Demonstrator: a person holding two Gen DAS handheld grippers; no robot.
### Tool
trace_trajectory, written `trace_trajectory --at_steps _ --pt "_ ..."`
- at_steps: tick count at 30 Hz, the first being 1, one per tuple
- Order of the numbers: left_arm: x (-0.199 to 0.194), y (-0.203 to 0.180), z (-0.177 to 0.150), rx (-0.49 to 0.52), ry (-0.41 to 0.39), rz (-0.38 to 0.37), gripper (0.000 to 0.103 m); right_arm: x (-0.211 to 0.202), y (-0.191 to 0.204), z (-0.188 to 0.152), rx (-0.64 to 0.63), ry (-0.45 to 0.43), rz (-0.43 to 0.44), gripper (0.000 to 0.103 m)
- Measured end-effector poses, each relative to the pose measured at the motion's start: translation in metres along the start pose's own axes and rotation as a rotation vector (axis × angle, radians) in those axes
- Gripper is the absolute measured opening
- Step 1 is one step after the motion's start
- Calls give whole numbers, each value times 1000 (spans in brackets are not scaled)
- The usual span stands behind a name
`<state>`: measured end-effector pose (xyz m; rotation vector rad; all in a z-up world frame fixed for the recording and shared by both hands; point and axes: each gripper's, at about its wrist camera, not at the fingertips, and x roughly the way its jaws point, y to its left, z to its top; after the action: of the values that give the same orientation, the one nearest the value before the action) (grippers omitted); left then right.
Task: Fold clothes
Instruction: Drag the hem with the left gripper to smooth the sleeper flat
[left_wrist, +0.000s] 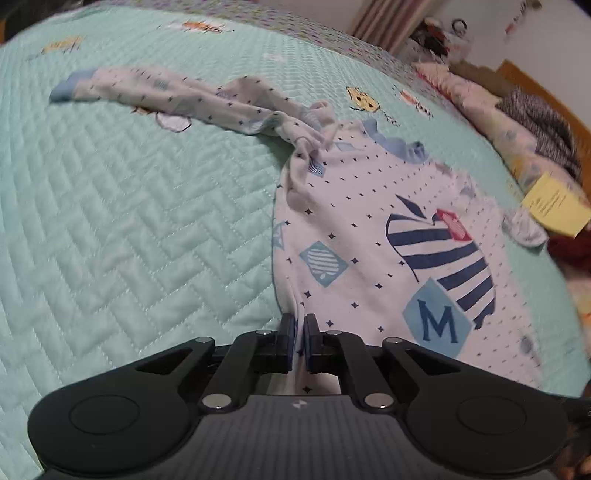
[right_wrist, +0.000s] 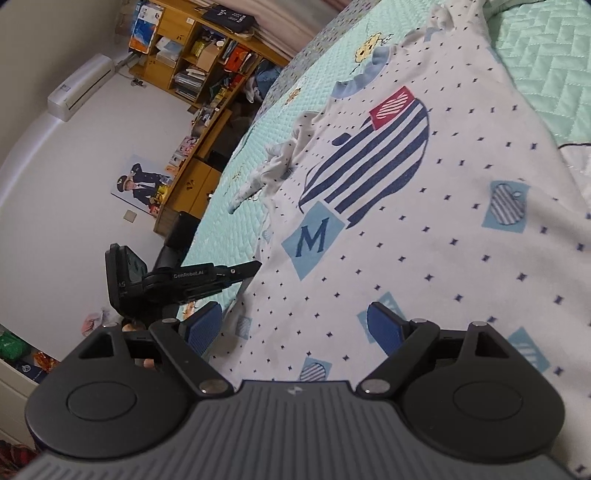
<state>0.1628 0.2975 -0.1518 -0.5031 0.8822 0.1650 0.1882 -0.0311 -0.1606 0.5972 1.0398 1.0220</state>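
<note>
A white long-sleeved child's top (left_wrist: 369, 236) with a navy striped apple print lies spread on a mint-green quilted bedspread (left_wrist: 129, 221), one sleeve stretched far left. The left gripper (left_wrist: 300, 332) pinches the top's near left hem, jaws closed on the cloth. The right gripper (right_wrist: 295, 328) hovers over the top's near edge, jaws wide apart, holding nothing.

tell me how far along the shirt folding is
Early. Done: the shirt lies spread on the bed. In hand: the left tool is shut on its hem; the right tool is open above the fabric. Left: the sleeve lies stretched out, and no fold shows yet.
</note>
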Motion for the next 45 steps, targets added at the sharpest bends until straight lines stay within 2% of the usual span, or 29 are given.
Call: trace_trajectory --at_steps 3,8,12,15,17,19,21,24,26,28,29,31,36,38,41,42,43,45 --pt "-1 1 0 -15 -7 3 3 -4 -2 0 7 -9 -10 86" --pt "-14 13 -4 -53 -27 57 3 -11 -2 2 -2 -22 -20 86" --pt "-18 20 -5 -75 -34 52 4 -13 -8 3 9 -30 -28 86" --pt "-20 21 -7 -84 -30 49 15 -12 -9 3 8 -26 -28 86" --pt "-29 21 -13 -83 -38 48 30 -13 -8 3 2 -23 -27 86" --pt "-41 20 -21 -75 -51 49 60 -14 -7 3 -2 -25 -25 86" --pt "-53 17 -32 -60 -59 32 75 -17 -8 2 3 -32 -24 86" --pt "-67 10 -51 -22 -50 -7 76 -18 -12 0 24 -38 -19 86" --pt "-65 4 -63 9 -3 -5 72 -17 -14 -1 35 -40 -18 86" --pt "-61 2 -72 28 39 9 42 -17 -12 -2 29 -37 -17 86" --pt "-60 1 -76 35 51 16 36 -17 -10 -2 22 -34 -15 86" --pt "-60 5 -78 13 83 11 6 -17 -8 -3 14 -31 -16 86" --pt "-71 12 -85 3 110 40 6 -20 -10 -5 6 -32 -32 87" --pt "-74 10 -86 12 109 63 11 -21 -13 -6 7 -30 -36 87" --pt "-81 4 -85 30 108 103 28 -26 -12 -4 -2 -30 -41 87" --pt "-84 0 -86 50 104 107 43 -28 -11 -3 -8 -31 -44 87" --pt "-85 -4 -88 79 103 113 67 -33 -9 -2 -24 -41 -44 87" --pt "-85 -11 -92 125 103 136 88 -45 -5 1 -50 -69 -35 87"
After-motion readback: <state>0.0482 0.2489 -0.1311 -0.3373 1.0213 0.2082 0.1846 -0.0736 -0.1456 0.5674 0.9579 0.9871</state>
